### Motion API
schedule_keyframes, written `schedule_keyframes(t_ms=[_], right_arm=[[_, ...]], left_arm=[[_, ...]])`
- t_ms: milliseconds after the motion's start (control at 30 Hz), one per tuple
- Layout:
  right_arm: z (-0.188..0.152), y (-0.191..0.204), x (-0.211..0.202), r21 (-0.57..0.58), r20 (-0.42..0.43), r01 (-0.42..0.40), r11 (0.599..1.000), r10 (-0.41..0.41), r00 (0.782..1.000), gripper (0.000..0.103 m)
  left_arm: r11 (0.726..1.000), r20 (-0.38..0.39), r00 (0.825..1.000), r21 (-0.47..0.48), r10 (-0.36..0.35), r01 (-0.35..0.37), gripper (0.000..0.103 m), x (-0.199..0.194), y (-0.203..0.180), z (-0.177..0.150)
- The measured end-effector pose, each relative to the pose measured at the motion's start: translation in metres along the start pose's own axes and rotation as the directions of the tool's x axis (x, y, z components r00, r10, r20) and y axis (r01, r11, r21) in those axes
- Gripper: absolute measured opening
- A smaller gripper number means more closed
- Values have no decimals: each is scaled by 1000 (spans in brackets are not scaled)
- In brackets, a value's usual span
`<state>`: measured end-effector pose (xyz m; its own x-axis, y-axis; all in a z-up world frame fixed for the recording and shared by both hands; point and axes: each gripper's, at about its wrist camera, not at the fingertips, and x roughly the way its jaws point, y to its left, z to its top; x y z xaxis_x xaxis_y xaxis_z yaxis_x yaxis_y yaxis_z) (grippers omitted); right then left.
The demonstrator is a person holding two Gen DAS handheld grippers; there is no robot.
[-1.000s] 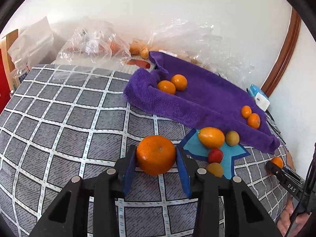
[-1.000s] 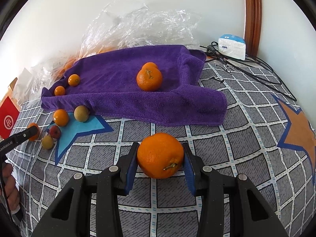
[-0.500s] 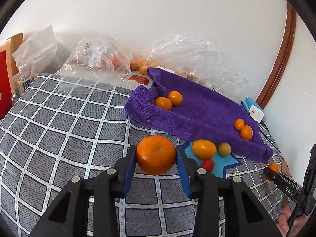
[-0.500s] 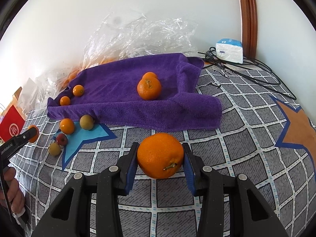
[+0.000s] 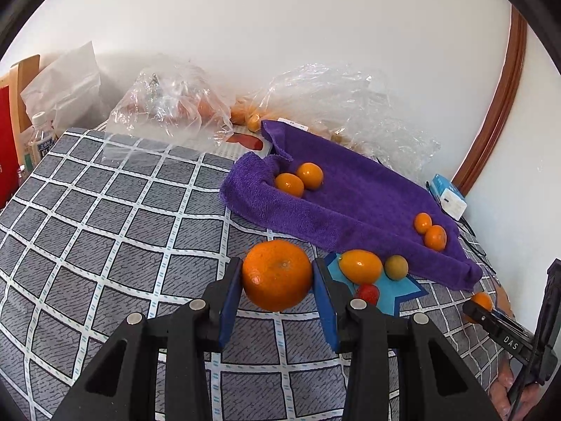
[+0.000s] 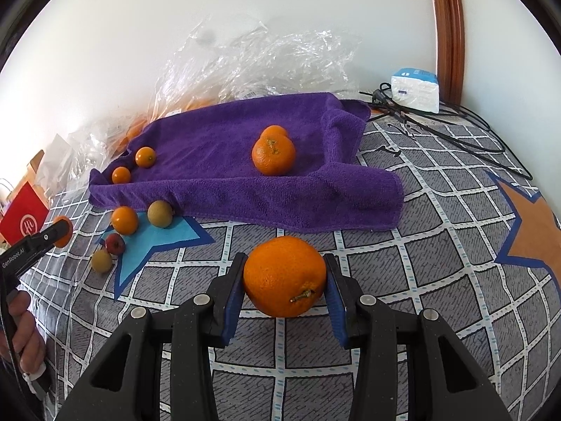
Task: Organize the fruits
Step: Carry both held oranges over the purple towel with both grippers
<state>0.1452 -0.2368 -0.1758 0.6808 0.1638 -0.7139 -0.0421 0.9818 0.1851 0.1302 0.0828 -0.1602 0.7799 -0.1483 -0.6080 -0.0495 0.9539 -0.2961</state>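
Note:
My left gripper is shut on a large orange, held just above the checked cloth. My right gripper is shut on another large orange with a stem. Ahead lies a purple towel with two big oranges at its right end and two small ones at its left. Loose on a blue star lie a small orange, a brownish-green fruit, a red fruit and a yellowish one.
Crumpled clear plastic bags with more fruit line the wall behind the towel. A white and blue box and black cables sit at the far right. A red bag and a bottle stand at the left edge.
The left gripper has tipped up a little, so the towel sits lower in its view. Both grippers keep their oranges; the fruit on the cloth has not moved.

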Motion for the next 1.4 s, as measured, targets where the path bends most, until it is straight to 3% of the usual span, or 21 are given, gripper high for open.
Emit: schedule_keyframes(t_ms=[633, 1233, 1400], right_arm=[[0, -2, -2, -3, 2, -104, 995, 104, 995, 42], [-2, 2, 0, -30, -2, -86, 996, 86, 996, 42], [0, -2, 2, 0, -24, -79, 997, 79, 997, 42]], left_arm=[[1000, 8, 1000, -7, 3, -3, 38, -1, 1, -1], [1000, -9, 1000, -21, -13, 12, 37, 2, 3, 0], [997, -31, 998, -63, -48, 46, 38, -1, 7, 3]])
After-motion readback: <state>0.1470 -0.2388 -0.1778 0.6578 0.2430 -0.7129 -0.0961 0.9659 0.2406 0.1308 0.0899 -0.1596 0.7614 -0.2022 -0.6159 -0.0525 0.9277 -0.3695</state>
